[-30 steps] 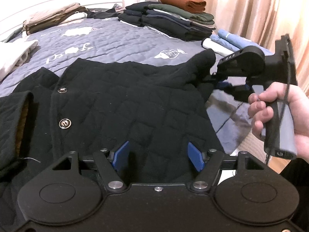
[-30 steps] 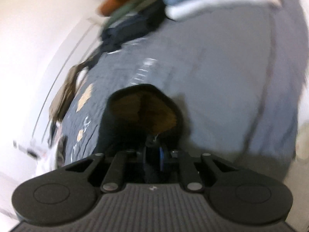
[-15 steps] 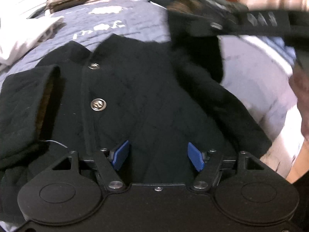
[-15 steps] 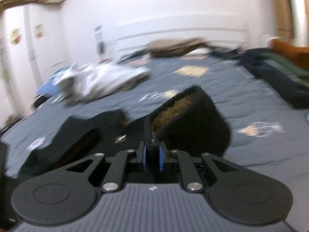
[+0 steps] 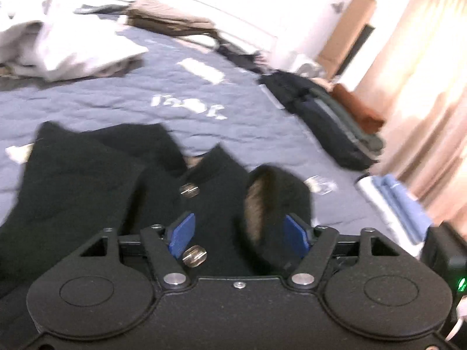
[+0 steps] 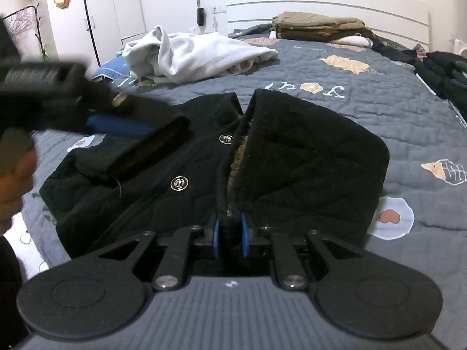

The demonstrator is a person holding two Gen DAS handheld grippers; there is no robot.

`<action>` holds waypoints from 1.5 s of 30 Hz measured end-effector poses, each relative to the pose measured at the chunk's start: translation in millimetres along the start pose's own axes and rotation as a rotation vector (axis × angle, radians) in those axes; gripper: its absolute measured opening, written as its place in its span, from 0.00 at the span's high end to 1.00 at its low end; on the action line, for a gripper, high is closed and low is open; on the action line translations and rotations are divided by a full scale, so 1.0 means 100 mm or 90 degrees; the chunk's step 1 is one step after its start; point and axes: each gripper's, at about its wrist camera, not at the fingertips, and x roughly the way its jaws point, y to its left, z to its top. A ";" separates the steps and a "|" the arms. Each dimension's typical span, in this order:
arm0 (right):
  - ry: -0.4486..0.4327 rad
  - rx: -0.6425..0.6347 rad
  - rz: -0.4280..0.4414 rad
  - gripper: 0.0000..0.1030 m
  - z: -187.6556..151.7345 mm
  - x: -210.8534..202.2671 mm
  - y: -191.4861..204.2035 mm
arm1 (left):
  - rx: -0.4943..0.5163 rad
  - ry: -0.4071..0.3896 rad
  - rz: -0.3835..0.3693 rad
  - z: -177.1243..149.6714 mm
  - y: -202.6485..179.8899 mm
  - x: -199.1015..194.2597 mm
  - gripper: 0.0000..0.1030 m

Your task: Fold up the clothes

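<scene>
The bed (image 6: 394, 110) carries my black quilted jacket (image 6: 181, 157) near its foot edge. My right gripper (image 6: 230, 234) is clenched on the jacket's folded-over sleeve (image 6: 306, 169); my left gripper (image 5: 238, 233) hangs released over the jacket's snap buttons (image 5: 189, 189).

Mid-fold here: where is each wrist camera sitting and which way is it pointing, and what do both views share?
Left wrist: behind the open left tool, low over the black jacket, facing across the bed toward curtains; no hand shows.
Right wrist: behind the right tool, shut on the jacket's sleeve cuff, facing the headboard; a hand shows at left.
Shared: jacket, snap buttons, white garment pile.
</scene>
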 end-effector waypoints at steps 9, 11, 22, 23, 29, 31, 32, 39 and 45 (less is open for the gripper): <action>-0.019 -0.055 -0.015 0.84 -0.04 -0.06 0.10 | 0.003 0.026 -0.064 0.23 -0.11 0.71 0.21; -0.025 -0.075 -0.027 0.81 -0.05 -0.11 0.16 | 0.002 0.036 -0.085 0.22 -0.13 0.82 0.21; 0.026 -0.041 -0.133 0.57 -0.18 -0.45 0.13 | -0.010 0.076 -0.142 0.23 -0.07 1.04 0.82; 0.041 -0.020 -0.138 0.57 -0.23 -0.41 0.08 | -0.013 0.073 -0.149 0.24 -0.07 1.02 0.83; 0.118 0.064 -0.131 0.73 -0.44 -0.19 -0.06 | -0.021 0.060 -0.166 0.26 -0.10 0.98 0.88; 0.123 0.117 -0.134 0.83 -0.49 -0.24 -0.14 | -0.036 0.041 -0.184 0.28 -0.09 0.93 0.89; 0.122 0.144 -0.127 0.84 -0.52 -0.28 -0.18 | -0.044 0.030 -0.194 0.30 -0.08 0.90 0.90; 0.129 0.284 -0.082 0.86 -0.68 -0.46 -0.42 | -0.039 0.048 -0.185 0.30 -0.13 0.92 0.89; 0.163 0.295 -0.088 0.83 -0.78 -0.40 -0.53 | -0.024 0.165 -0.057 0.02 0.06 1.37 0.84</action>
